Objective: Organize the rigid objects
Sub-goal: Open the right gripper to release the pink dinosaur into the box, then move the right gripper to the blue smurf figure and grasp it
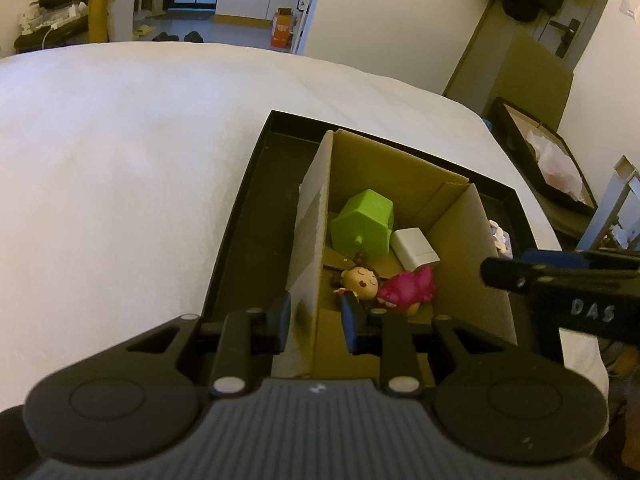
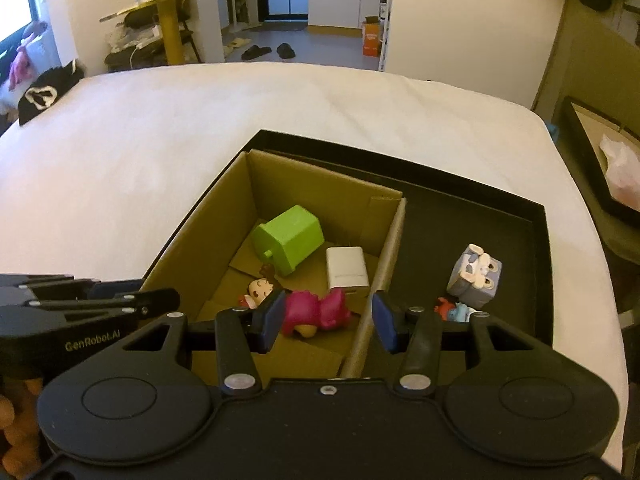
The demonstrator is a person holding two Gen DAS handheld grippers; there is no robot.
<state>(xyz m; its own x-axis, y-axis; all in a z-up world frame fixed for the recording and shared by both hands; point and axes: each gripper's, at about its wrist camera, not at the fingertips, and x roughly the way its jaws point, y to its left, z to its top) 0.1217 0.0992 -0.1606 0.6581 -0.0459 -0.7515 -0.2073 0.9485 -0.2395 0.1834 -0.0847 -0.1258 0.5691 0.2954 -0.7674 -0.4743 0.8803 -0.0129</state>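
Now both tools straddle the cardboard box [image 2: 320, 200] walls.

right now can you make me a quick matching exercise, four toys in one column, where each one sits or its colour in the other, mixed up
Things:
1. house-shaped block
2. white box
3. grey cube toy
4. doll with closed eyes

Descriptions:
A. in the black tray, outside the cardboard box
B. green
C. beside the pink plush
D. pale, against the cardboard wall

Pairs: 1-B, 2-D, 3-A, 4-C
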